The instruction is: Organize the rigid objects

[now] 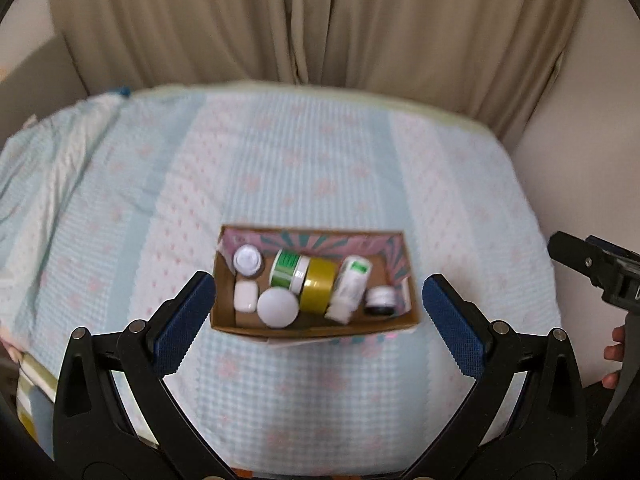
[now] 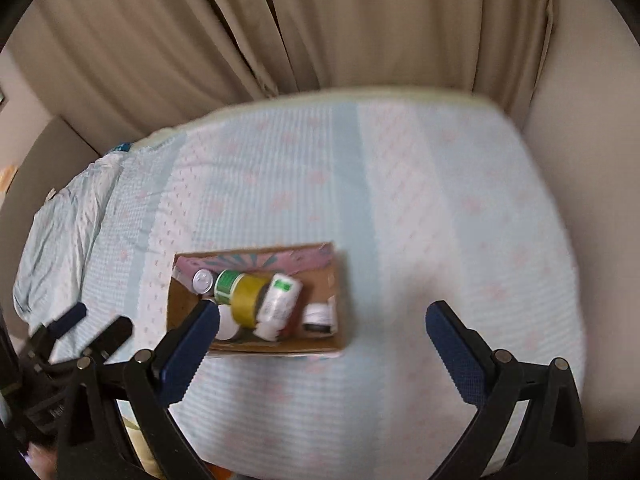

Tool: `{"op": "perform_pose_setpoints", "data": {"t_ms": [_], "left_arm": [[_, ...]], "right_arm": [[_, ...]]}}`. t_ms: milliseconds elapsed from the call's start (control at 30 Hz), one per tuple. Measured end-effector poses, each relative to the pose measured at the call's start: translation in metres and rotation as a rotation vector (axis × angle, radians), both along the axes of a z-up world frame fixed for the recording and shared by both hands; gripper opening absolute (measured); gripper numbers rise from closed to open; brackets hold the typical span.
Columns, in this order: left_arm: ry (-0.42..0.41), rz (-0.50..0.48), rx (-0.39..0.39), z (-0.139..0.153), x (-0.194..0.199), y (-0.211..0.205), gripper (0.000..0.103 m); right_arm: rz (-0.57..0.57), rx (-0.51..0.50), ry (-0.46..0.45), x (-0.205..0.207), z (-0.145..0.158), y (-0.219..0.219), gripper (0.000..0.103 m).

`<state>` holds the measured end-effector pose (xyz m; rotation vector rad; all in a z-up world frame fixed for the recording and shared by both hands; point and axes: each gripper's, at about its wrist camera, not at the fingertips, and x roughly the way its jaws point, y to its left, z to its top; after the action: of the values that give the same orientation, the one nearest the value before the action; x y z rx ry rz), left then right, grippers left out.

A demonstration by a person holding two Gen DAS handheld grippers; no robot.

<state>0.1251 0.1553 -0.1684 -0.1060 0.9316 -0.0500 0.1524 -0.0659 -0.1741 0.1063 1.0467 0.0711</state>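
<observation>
Box: cardboard box point(image 1: 316, 322) of jars and bottles on the bed cover point(image 1: 320, 168), centre frame.
Left gripper point(image 1: 316, 308): wide open, empty, box between its tips.
Right gripper point(image 2: 320, 328): wide open, empty, box at lower-left finger.

Left gripper point(image 1: 316, 304), black plastic frame w/ triangular cutouts, silver pivot screws, blue ribbed pads point(image 1: 186, 316), right gripper point(image 2: 322, 330) same build, blue pads.

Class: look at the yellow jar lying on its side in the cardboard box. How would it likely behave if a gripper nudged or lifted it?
The yellow jar lies on its side, so it could roll, though neighbours in the box probably wedge it. It looks rigid, so it shouldn't squash. Its smooth round wall may slip between pads.
</observation>
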Motion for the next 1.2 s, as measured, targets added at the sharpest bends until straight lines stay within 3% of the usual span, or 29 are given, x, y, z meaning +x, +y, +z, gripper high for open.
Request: {"op": "perform_pose_setpoints", "data": {"t_ms": [233,367,533,1200], "left_arm": [[-0.215,-0.002,0.062,0.082,-0.050,-0.030,0.103],[-0.301,-0.008,0.082,0.106,-0.077,-0.037,0.103],[-0.378,-0.006,0.067,0.123,-0.101,-0.037,0.103],[-0.400,-0.012,0.079,0.125,-0.118,-0.049,0.103]], "right_arm": [[0.003,-0.058,-0.205,-0.053,0.076,-0.029,0.103],[-0.017,-0.085,-0.317,-0.084,0.106,-0.038,0.103],[-0.037,-0.107,-0.391,-0.107,0.121,-0.041,0.103],[-0.045,-0.124,-0.434,-0.124,0.129,-0.042,0.103]]}}
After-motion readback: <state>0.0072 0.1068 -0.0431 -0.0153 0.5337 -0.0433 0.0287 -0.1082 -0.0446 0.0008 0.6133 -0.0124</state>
